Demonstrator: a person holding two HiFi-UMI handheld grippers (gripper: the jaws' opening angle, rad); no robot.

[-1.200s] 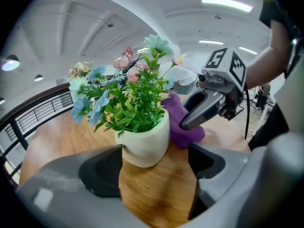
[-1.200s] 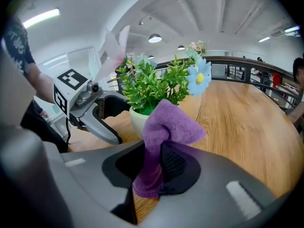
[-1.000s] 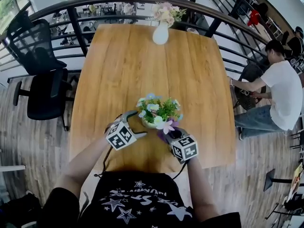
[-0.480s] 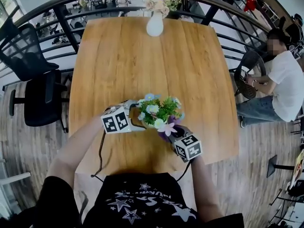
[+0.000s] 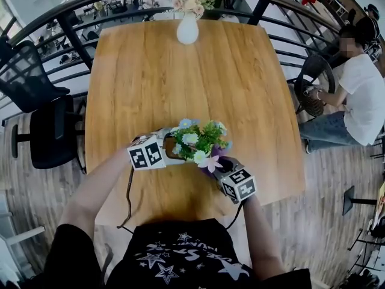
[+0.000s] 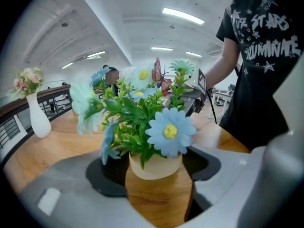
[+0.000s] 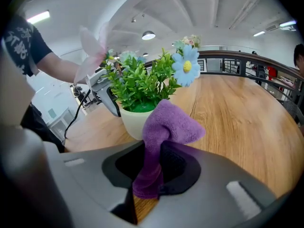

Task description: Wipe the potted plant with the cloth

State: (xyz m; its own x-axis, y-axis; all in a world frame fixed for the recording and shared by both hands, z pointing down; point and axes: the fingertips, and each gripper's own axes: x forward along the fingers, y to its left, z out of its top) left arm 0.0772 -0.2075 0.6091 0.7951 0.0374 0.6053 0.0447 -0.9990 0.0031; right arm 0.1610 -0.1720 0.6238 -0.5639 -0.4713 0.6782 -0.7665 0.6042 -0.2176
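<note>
A small potted plant [image 5: 195,140] with green leaves and pale blue and white flowers stands near the front edge of the wooden table [image 5: 198,71]. My left gripper [image 5: 175,149] reaches in from the left. Its jaws have just been closing, and the cream pot [image 6: 153,164] now sits between the dark pads [image 6: 110,170], touching both. My right gripper [image 5: 219,168] is at the pot's right side, shut on a purple cloth [image 7: 171,125]. The cloth's bunched end rests against the pot [image 7: 129,122] below the leaves.
A white vase of pink flowers [image 5: 187,27] stands at the table's far edge. A black railing [image 5: 72,35] runs behind the table. A black office chair [image 5: 45,119] stands at the left, and a seated person [image 5: 361,95] is at the right.
My left gripper has swung up and rolled in toward the pot, and its jaws now hold the pot's sides. The right gripper with the cloth has stayed put.
</note>
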